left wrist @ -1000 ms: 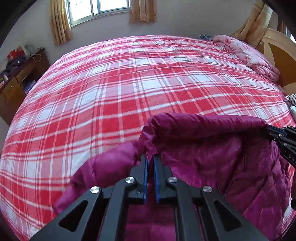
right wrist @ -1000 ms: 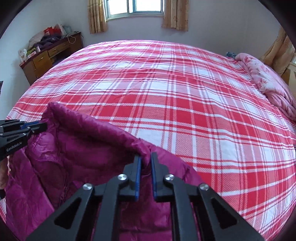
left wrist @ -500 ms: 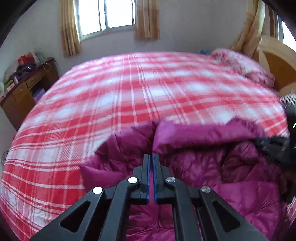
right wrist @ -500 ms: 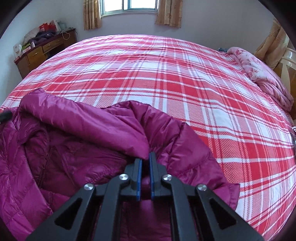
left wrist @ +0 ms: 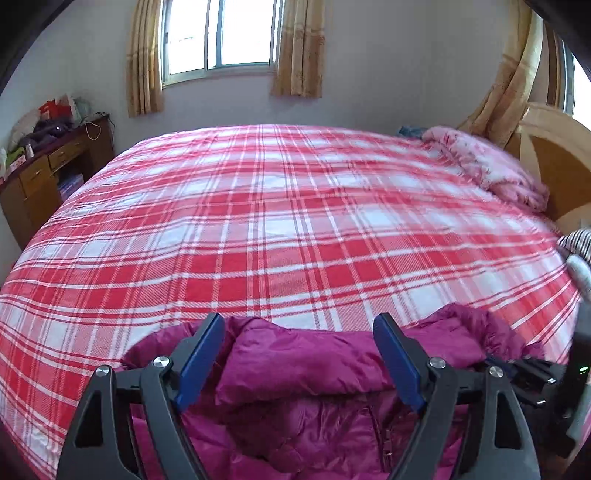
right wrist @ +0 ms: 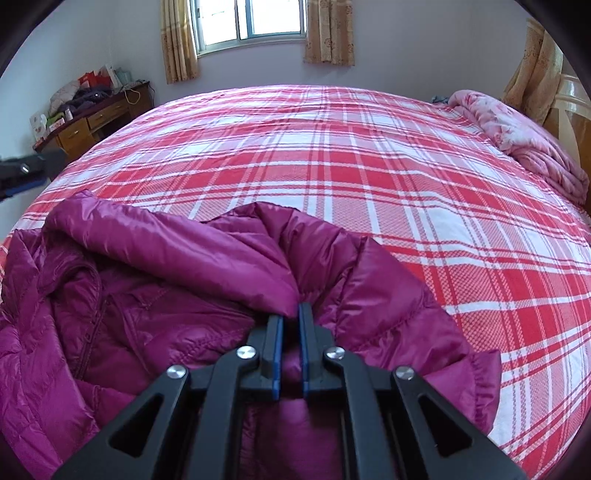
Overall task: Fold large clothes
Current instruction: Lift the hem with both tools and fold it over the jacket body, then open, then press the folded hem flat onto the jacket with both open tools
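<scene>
Daylit window (left wrist: 221, 35) with tan curtains (left wrist: 299, 48), pale wall (left wrist: 388, 66); cluttered wooden desk (left wrist: 48, 173) left; bed (left wrist: 280, 221) under red plaid sheet.

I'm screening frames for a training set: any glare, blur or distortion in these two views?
Left wrist view: the window is blown out white, the plaid bedspread bulges with fisheye curvature, the far right edge is smeared, corners are vignetted black. Right wrist view: sharper, soft even daylight with sheen on the purple jacket, the same barrel bulge and dark corners.
</scene>
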### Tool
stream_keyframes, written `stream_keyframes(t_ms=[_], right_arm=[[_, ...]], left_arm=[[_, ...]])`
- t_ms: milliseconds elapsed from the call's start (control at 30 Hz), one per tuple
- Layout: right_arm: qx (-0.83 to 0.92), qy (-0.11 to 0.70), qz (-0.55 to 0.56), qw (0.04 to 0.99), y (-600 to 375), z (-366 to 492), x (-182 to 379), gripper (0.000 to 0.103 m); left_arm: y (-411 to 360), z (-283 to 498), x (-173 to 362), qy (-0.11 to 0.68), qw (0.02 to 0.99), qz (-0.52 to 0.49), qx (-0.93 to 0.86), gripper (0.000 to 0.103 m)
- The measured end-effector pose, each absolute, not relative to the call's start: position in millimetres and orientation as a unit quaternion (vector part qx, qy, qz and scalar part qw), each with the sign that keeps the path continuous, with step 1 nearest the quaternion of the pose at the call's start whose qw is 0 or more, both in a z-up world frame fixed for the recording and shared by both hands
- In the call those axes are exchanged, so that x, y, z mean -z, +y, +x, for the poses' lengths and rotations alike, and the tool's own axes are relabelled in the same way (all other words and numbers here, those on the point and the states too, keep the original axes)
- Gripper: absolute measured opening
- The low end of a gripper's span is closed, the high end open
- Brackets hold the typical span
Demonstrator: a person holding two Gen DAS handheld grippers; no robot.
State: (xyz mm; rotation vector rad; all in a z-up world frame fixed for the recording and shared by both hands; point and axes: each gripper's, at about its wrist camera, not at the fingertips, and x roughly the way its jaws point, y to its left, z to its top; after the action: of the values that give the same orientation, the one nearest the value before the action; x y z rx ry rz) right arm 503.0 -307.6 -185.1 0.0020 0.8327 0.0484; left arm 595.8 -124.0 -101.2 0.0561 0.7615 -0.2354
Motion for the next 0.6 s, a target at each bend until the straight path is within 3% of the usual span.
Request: stream_keyframes(t_ms=[233, 433, 500, 533, 567, 600], right_arm=[[-0.033, 0.395, 0.01, 0.918, -309, 500, 180, 0.011], [-0.01, 0.35, 0.039, 0.936, -315, 472, 137, 0.023], [-0.003, 0.32, 0.059, 0.945, -312, 470, 116, 0.035], [-0.007, 0.316, 0.066, 0.947, -310, 473, 112, 0.05], [-0.02, 0.315, 0.073, 0.946, -303, 481, 110, 0.057], [-0.027, 0.318, 0.071, 0.945, -297, 488, 111, 0.057]], left_arm=[[-112, 596, 159, 0.438, 0.894, 0.022, 0.091, 0.083], [-111, 597, 164, 0.439, 0.894, 0.013, 0.093, 0.083], [-111, 598, 164, 0.436, 0.895, 0.011, 0.094, 0.083], [-111, 597, 164, 0.434, 0.896, 0.012, 0.091, 0.083], [-112, 596, 163, 0.43, 0.898, 0.013, 0.089, 0.083], [-112, 594, 161, 0.423, 0.902, 0.016, 0.087, 0.083]])
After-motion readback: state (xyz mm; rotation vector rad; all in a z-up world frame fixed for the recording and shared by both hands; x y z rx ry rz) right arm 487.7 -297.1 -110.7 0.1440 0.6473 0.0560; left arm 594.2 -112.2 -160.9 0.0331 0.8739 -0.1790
